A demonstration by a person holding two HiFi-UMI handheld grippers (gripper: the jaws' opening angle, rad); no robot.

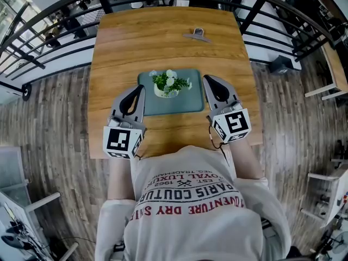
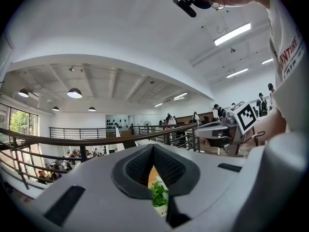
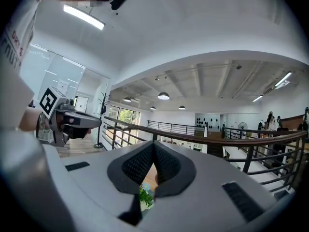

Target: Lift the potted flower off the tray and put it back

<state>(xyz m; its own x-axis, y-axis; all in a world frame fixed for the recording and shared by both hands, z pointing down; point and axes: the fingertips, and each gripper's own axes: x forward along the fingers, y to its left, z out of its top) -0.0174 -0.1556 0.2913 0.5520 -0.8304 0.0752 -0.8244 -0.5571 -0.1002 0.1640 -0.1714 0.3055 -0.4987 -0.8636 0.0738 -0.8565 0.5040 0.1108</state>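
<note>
The potted flower [image 1: 169, 84] is sitting on the teal tray [image 1: 187, 106], in the tray's far half and about midway between its left and right edges. Its white pot is standing upright under green leaves and pale blooms. The tray is lying flat in the middle of the wooden bench [image 1: 163, 37].

The left tool [image 1: 140, 89] is hanging at the tray's left edge, pointing toward the tray's far side. Its jaws are pressing together at the tips and pinching nothing. In the left gripper view the flower is showing through the gap below the closed pads, beyond them and clear of them.

The right tool [image 1: 208, 80] is hanging at the tray's right edge, likewise pointing away from the person. Its jaws are pressed together and empty, and its own view is showing the flower low behind the pads. Whether either tool is touching the tray I cannot tell.

Beyond the tray's far side, well apart from it, a metal clip [image 1: 197, 35] is lying on the bench.
</note>
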